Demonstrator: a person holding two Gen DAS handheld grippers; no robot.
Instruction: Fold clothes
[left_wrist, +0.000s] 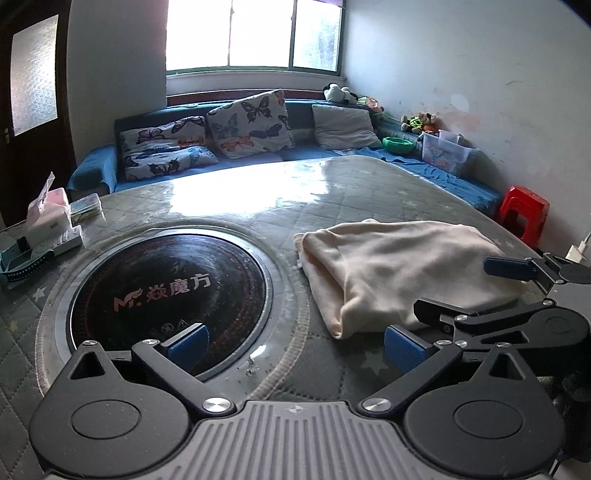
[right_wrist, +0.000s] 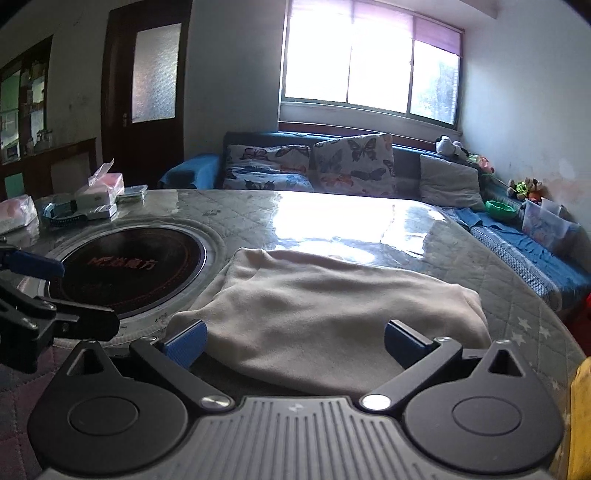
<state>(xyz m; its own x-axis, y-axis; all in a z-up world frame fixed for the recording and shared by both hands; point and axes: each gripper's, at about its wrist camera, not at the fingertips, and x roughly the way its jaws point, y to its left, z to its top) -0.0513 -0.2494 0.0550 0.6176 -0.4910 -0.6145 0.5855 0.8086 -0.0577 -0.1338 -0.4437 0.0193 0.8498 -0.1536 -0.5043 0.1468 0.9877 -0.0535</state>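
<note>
Nearest, left gripper (left_wrist: 295, 341) held low and level over the table (left_wrist: 332, 192), blue-padded fingers (left_wrist: 190, 341) spread wide and holding nothing, aimed between the round black cooktop (left_wrist: 166, 291) and the near corner of the cream garment (left_wrist: 399, 266). Just beside it, right gripper (right_wrist: 293, 341) equally low and level, fingers (right_wrist: 404, 341) spread wide with nothing pinched, facing the garment's near edge straight on. Cream garment (right_wrist: 332, 306) lying in a folded heap on the quilted, plastic-covered tabletop, right of the inset cooktop (right_wrist: 125, 269), touching neither tool. Farther left, tissue pack (left_wrist: 48, 210) and small boxes. Beyond the table, blue sofa (left_wrist: 96, 170) with butterfly cushions (left_wrist: 251, 122), bright window (left_wrist: 255, 33) behind.
</note>
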